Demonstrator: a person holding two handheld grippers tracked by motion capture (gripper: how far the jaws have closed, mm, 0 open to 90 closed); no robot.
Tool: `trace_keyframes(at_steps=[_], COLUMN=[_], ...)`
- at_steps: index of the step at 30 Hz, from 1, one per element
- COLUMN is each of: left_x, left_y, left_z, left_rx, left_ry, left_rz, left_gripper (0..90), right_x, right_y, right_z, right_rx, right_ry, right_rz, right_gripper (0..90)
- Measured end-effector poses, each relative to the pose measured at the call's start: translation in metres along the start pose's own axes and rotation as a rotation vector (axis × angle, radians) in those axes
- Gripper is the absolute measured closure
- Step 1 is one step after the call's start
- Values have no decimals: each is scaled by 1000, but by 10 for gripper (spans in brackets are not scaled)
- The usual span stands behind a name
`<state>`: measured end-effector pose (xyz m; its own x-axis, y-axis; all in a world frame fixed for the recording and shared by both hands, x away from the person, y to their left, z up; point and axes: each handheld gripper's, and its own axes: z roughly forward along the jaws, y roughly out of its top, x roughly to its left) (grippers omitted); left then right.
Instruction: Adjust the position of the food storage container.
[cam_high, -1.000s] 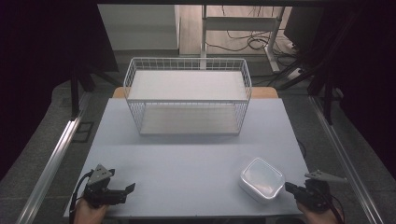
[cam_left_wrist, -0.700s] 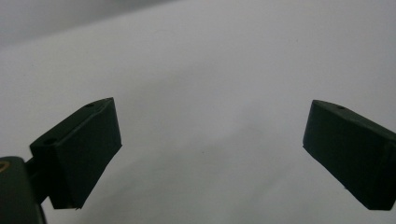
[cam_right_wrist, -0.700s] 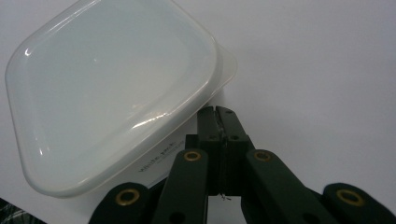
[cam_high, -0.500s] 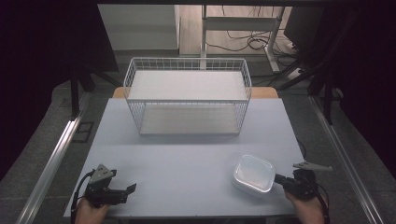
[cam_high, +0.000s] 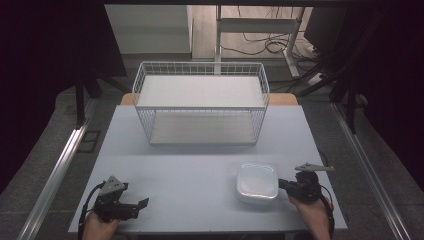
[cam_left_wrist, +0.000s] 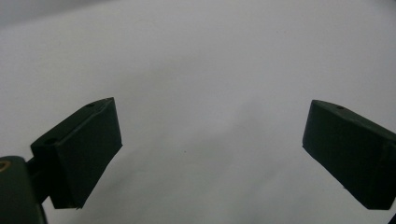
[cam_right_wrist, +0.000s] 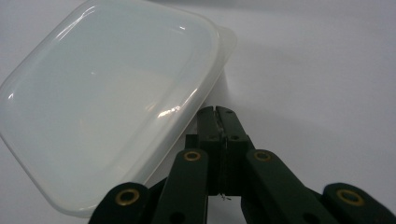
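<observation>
Right gripper view has my right hand-held gripper (cam_right_wrist: 218, 114) pressed together, tips against the lidded container (cam_right_wrist: 107, 98) near the desk's (cam_high: 190, 165) right front. It could skid or tip. Left hand-held gripper (cam_left_wrist: 210, 154) sits spread apart, idle.

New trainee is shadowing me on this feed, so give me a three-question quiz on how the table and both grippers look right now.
1. True or false: the left gripper has its jaws spread apart over bare table.
2. What does the right gripper have its jaws against?
A. the wire basket
B. the edge of the lidded plastic container
C. a cable
3. Fill in: the container lies to the ___ of the person's right hand.

Key: 1 true; 2 B; 3 left.
</observation>
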<state>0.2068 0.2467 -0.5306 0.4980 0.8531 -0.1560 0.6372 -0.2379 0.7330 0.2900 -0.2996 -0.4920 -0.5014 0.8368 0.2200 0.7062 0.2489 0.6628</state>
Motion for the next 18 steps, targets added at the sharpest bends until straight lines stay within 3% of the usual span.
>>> trace_keyframes(at_steps=[9,18], left_x=[0,-1], left_y=[0,0], left_z=[1,2], left_rx=[9,15], left_ry=[-1,-5], left_rz=[-2,0], left_gripper=[40,40], right_x=[23,57], right_y=[8,19], right_z=[21,48], right_rx=[36,67], right_ry=[66,135], right_rz=[-57,-124], right_gripper=[898,898])
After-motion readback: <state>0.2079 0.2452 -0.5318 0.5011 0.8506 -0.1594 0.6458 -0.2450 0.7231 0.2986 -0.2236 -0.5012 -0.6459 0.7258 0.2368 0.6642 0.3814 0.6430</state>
